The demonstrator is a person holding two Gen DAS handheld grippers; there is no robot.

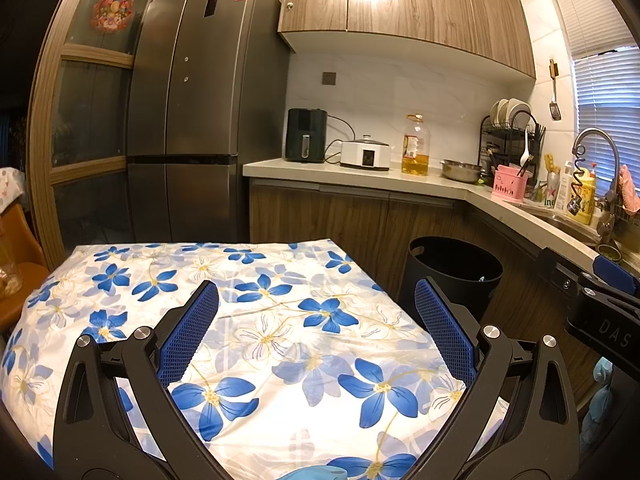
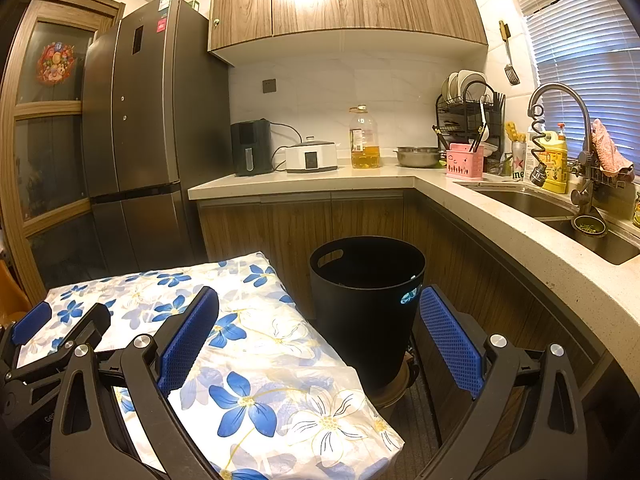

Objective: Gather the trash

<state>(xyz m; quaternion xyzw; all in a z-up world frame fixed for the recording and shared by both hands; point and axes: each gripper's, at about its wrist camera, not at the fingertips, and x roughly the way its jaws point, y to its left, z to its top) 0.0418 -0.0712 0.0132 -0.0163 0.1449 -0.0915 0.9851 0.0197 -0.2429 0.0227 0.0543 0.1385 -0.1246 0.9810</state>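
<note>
A black trash bin (image 2: 366, 304) stands on the floor between the table and the cabinets, also seen in the left wrist view as the bin (image 1: 456, 268). Something pale blue shows through its rim handle hole (image 2: 409, 297). My right gripper (image 2: 318, 292) is open and empty, held over the table's right edge and the bin's near side. My left gripper (image 1: 316, 286) is open and empty above the floral tablecloth (image 1: 280, 320). No loose trash shows on the cloth. Each gripper appears in the other's view: right gripper (image 1: 608, 280), left gripper (image 2: 60, 320).
An L-shaped counter (image 2: 400, 178) carries an air fryer (image 2: 252, 152), a cooker, an oil bottle (image 2: 364, 140), a steel bowl and a dish rack. The sink (image 2: 560, 208) is at right, a tall fridge (image 2: 140, 120) at left. A pale blue glove (image 1: 600, 400) is at the lower right.
</note>
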